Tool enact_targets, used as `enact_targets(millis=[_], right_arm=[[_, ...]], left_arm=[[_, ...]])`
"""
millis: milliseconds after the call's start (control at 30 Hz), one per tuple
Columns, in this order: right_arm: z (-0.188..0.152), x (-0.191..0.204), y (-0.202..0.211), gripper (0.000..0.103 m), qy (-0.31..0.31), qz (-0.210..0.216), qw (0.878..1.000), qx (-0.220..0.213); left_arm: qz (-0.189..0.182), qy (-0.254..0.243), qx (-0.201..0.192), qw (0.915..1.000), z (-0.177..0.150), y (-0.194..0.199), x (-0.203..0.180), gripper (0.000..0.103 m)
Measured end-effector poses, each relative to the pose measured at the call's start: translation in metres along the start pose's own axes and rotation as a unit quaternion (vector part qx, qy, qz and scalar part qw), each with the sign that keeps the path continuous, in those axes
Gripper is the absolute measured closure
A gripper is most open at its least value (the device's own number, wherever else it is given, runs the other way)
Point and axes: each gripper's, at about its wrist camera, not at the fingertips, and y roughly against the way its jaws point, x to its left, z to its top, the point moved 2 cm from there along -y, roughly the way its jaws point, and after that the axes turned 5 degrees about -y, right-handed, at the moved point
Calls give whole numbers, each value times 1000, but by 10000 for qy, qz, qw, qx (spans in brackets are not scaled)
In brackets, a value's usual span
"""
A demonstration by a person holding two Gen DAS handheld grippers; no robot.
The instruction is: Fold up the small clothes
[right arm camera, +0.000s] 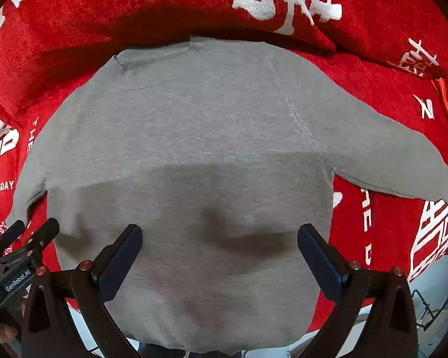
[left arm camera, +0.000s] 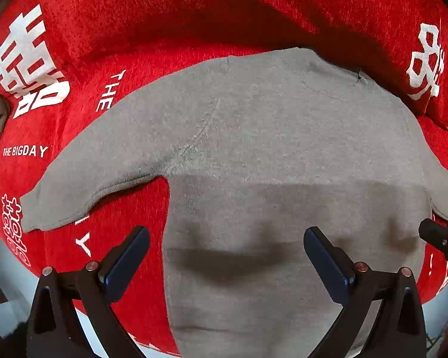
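A small grey sweater lies flat on the red blanket, collar at the far edge, both sleeves spread out to left and right, probably so each can be folded inward. The left gripper and right gripper hang above its near half, both released, jaws wide and empty, seemingly ready to come down on the cloth.

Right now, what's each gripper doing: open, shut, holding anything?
Left gripper: open, empty, above the grey sweater.
Right gripper: open, empty, above the same sweater.
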Motion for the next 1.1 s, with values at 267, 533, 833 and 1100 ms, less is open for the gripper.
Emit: enact_targets(millis=[267, 533, 833, 1100], right_arm=[[0, 0, 4, 0, -25, -36, 10000, -41], [3, -7, 5, 0, -60, -24, 10000, -50], [5, -11, 7, 0, -111, -5, 9999, -91], [7, -13, 8, 0, -135, -3, 9999, -93]], left_arm=[[20, -15, 4, 10000, -3, 1, -3, 0], [92, -21, 26, 10000, -3, 3, -9, 0], [112, -60, 33, 9999, -3, 4, -15, 0], [159, -77, 39, 9998, -2, 4, -19, 0]])
